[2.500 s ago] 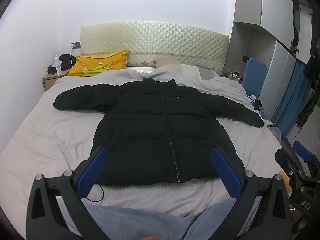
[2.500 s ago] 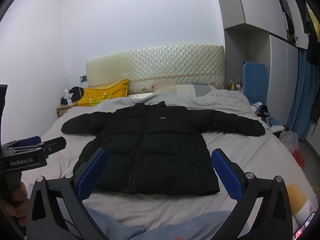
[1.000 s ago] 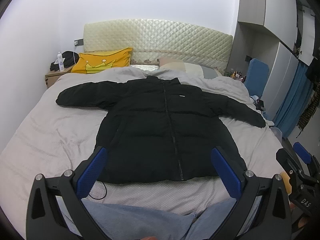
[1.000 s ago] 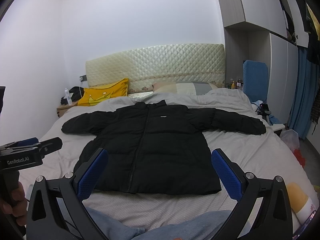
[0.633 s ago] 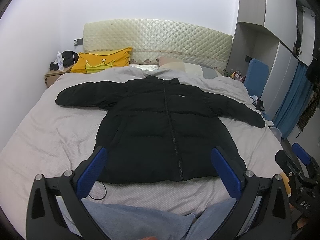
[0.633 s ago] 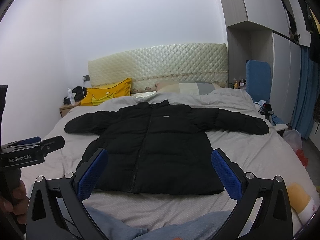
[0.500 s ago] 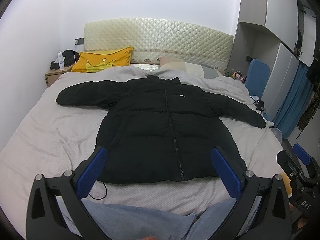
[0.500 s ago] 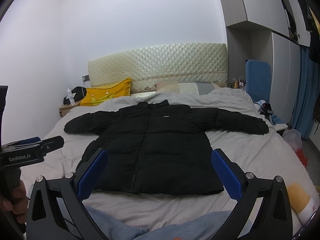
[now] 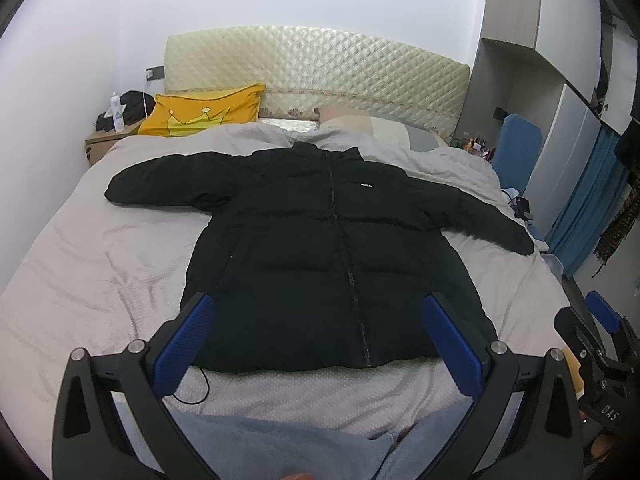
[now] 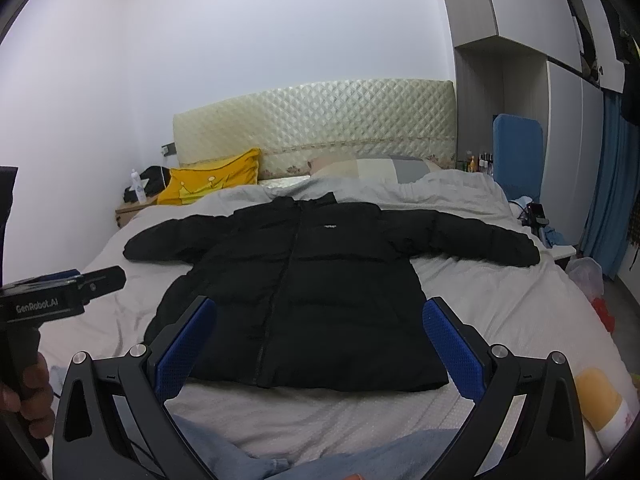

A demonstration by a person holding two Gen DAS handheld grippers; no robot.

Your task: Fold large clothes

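Note:
A black puffer jacket (image 9: 320,248) lies flat and zipped on the bed, front up, both sleeves spread out to the sides, hem toward me. It also shows in the right wrist view (image 10: 296,292). My left gripper (image 9: 318,336) is open and empty, held above the foot of the bed in front of the hem. My right gripper (image 10: 320,340) is open and empty, likewise short of the hem. Neither touches the jacket. The left gripper's body appears at the left of the right wrist view (image 10: 60,296).
The bed (image 9: 100,264) has a grey sheet, a yellow pillow (image 9: 200,112) and a quilted headboard (image 9: 320,64). A nightstand (image 9: 108,140) stands far left. A blue chair (image 10: 516,152) and wardrobe stand right. A thin black cord (image 9: 192,392) lies near the hem. Jeans-clad legs (image 9: 280,448) are below.
Both grippers have drifted only slightly; the view has shifted a little. The jacket has not moved and both grippers stay open.

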